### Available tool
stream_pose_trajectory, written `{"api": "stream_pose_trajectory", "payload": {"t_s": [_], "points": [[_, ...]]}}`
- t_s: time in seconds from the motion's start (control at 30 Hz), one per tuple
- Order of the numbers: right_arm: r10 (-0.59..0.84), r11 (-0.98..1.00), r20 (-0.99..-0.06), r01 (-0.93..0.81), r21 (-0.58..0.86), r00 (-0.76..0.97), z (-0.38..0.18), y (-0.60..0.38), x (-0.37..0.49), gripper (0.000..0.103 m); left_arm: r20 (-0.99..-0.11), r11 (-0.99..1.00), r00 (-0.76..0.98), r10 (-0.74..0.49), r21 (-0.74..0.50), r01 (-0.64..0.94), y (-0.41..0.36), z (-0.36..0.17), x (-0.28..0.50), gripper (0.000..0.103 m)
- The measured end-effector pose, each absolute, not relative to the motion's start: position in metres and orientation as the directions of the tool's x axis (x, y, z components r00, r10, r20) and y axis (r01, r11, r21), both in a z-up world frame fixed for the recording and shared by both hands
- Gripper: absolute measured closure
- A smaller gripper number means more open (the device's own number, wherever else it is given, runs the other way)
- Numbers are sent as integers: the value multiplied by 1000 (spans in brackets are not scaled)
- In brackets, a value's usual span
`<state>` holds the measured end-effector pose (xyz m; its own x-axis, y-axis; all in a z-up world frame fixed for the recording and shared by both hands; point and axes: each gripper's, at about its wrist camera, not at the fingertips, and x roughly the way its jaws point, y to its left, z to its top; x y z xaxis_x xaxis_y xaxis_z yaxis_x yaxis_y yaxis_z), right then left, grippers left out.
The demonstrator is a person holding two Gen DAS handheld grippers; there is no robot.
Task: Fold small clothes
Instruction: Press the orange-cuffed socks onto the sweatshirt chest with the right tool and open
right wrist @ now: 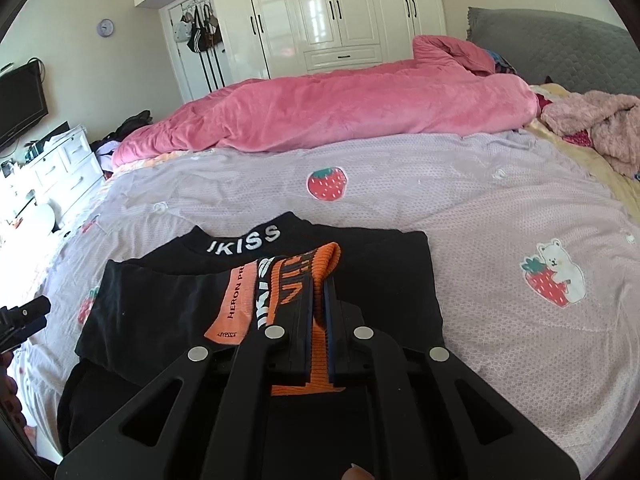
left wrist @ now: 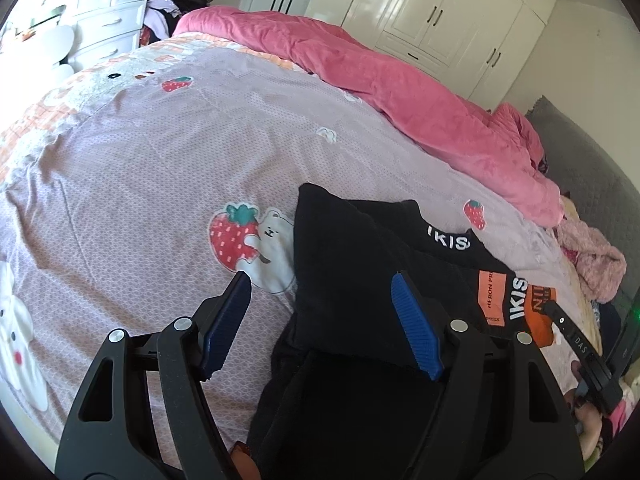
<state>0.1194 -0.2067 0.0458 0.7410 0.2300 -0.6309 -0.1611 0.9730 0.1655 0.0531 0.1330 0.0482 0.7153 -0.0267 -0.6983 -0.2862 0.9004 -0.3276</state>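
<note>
Home bedroom: bed, wardrobe.

The top was black with white lettering and orange patches; the bedsheet lilac with red strawberries; the quilt pink.

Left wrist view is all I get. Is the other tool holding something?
Observer: Yes. The right tool is shut on an orange knit piece over the black top.
Operator: Is that piece lying flat?
Observer: No, it humps up over the tool's tips.
Operator: Is there a clock in the room?
Observer: Yes, a round wall clock hangs left of the wardrobe.
</note>
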Motion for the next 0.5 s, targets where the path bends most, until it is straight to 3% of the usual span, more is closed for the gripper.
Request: {"api": "stream_pose_trajectory", "payload": {"t_s": [0.5], "points": [[160, 983, -664, -59, 171, 731, 40, -232, 122, 95, -774, 954, 632, -40, -217, -205, 89, 15, 101, 38]]}}
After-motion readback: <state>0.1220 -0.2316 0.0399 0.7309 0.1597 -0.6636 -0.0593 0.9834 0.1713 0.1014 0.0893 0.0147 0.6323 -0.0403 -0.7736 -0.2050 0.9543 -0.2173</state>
